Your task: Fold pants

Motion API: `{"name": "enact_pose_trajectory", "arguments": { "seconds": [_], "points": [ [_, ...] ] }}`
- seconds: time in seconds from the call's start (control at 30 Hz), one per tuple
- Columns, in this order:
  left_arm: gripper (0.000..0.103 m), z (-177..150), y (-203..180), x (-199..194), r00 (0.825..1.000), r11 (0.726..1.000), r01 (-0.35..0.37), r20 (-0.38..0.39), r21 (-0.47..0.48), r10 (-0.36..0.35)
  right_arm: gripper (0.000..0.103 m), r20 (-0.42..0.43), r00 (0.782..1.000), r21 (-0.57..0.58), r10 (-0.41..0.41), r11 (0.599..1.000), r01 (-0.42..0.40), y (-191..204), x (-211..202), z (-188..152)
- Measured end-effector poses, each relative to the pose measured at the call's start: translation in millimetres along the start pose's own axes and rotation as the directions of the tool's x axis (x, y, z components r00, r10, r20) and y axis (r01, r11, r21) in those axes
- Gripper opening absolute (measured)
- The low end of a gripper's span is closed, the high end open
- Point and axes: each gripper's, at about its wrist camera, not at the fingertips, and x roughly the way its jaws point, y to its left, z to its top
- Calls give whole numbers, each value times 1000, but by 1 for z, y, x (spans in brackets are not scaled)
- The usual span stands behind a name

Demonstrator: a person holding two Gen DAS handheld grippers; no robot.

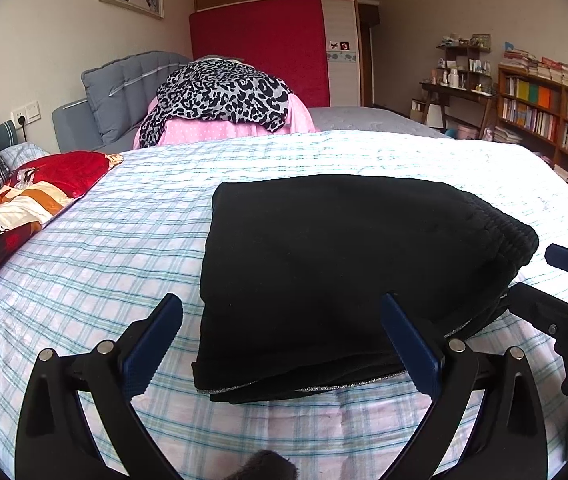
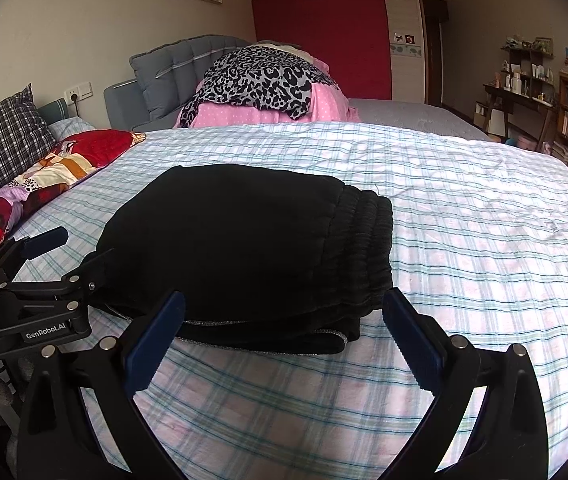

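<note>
Folded black pants (image 1: 344, 272) lie as a compact bundle on the near part of a bed (image 1: 124, 240) covered in a pale plaid sheet; the ribbed elastic waistband (image 2: 368, 248) forms the bundle's right edge, and a thin silvery trim shows along its near lower layers. The left tool (image 1: 282, 332) is released, its blue-padded jaws spread wide at the bundle's near left corner, one pad over the sheet and the other over the cloth, neither pressing on it. The right tool (image 2: 284, 332) is likewise released, jaws wide around the near right corner. The right wrist view shows the left tool's body, lettered "GenRobot.AI". Far left lie a red patterned quilt (image 1: 40, 196) and a checked pillow (image 2: 4, 140); farther back, a leopard-print cloth (image 1: 220, 96) tops pink bedding. A bookshelf (image 1: 544, 116) stands far right.
</note>
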Motion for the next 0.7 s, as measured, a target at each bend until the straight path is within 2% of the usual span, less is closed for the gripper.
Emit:
{"name": "enact_pose_trajectory", "arguments": {
  "seconds": [0.7],
  "points": [
    [98,-3,-6,0,1000,1000,10,9,26,-10,100,-13,1000,3,-2,1000,2,1,5,-1]
  ]
}}
